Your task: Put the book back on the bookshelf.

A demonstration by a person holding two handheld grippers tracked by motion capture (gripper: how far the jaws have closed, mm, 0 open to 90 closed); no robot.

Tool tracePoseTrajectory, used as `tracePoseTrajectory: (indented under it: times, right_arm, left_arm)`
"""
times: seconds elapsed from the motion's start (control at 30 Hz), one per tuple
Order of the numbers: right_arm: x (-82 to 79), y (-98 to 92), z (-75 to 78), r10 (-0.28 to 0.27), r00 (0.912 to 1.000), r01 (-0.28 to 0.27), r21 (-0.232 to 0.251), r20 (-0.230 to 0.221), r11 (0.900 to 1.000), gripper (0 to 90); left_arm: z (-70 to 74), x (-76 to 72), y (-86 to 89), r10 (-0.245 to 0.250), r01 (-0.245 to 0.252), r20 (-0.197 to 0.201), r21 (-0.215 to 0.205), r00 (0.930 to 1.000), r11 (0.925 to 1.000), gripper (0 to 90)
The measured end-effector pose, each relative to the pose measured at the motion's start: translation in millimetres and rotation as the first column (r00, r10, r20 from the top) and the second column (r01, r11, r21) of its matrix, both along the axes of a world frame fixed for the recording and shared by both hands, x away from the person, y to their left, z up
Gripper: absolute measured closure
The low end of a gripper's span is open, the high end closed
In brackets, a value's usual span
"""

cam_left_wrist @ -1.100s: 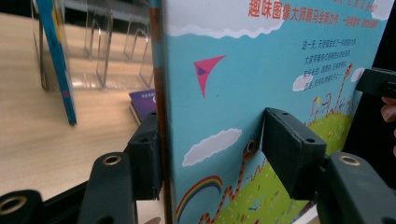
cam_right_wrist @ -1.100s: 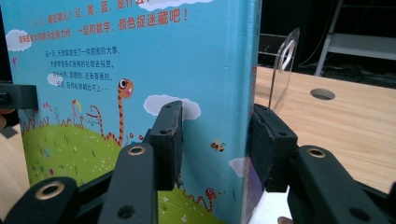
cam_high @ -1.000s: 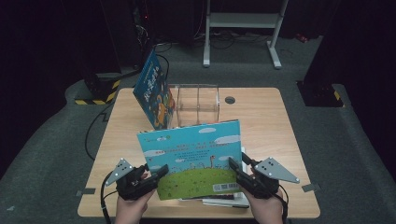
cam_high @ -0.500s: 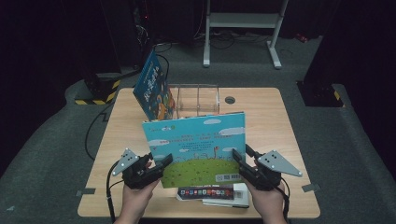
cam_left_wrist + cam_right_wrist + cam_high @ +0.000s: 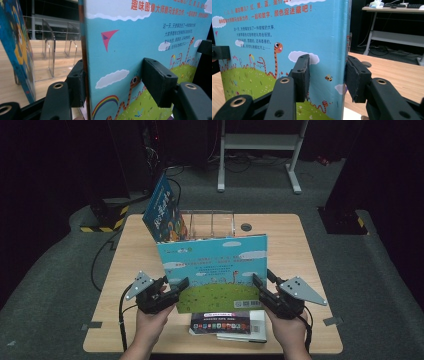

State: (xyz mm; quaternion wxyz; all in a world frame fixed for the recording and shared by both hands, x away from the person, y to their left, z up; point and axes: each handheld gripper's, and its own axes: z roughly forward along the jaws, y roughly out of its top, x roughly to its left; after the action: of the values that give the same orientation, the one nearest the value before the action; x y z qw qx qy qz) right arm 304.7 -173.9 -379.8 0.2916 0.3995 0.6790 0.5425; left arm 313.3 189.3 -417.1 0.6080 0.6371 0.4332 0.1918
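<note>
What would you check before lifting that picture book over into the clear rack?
1. Right gripper clamped on the picture book edge: ok, both pads press the cover.
2. Left gripper clamped too: cannot tell; one pad seems to stand off the cover.
3. Book upright between both hands: ok.
4. Free slot in the clear rack: ok, the dividers beside the leaning book look open.
5. Book clear of the stack of books lying below: ok, it stands above them.
</note>
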Motion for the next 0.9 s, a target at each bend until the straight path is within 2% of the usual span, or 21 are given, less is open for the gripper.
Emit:
tracePoseTrajectory:
  times: [0.07,0.37,0.6,0.77,0.9]
  right_arm:
    - [1.8,-1.2,0.1,-0.004,1.0,0.004,-0.001,0.005,1.0,57.1]
    - [16.0,-4.9,-1.3,-0.029,0.9995,0.029,-0.009,0.01,1.0,57.1]
    - [28.2,-3.2,-2.6,-0.041,0.9991,0.041,-0.02,0.012,0.999,57.1]
    - [33.0,-3.3,-3.0,-0.042,0.9988,0.043,-0.023,0.025,0.999,57.0]
    - [35.1,-4.8,-10.0,-0.047,0.9988,0.047,-0.02,0.014,0.999,57.0]
  left_arm:
    - [-0.3,3.6,-2.0,0.001,-0.001,0.016,0.006,0.9999,1.0,40.1]
    - [-2.6,23.1,-9.4,0.007,-0.007,0.044,0.018,0.999,0.9998,38.4]
    - [-7.3,37.5,-9.5,0.009,-0.009,0.057,0.01,0.9983,0.9999,37.9]
    - [-11.3,42.5,-10.2,0.004,-0.005,0.077,0.011,0.997,0.9999,37.9]
    - [-14.8,44.5,-12.0,0.002,-0.004,0.08,0.027,0.9968,0.9996,37.8]
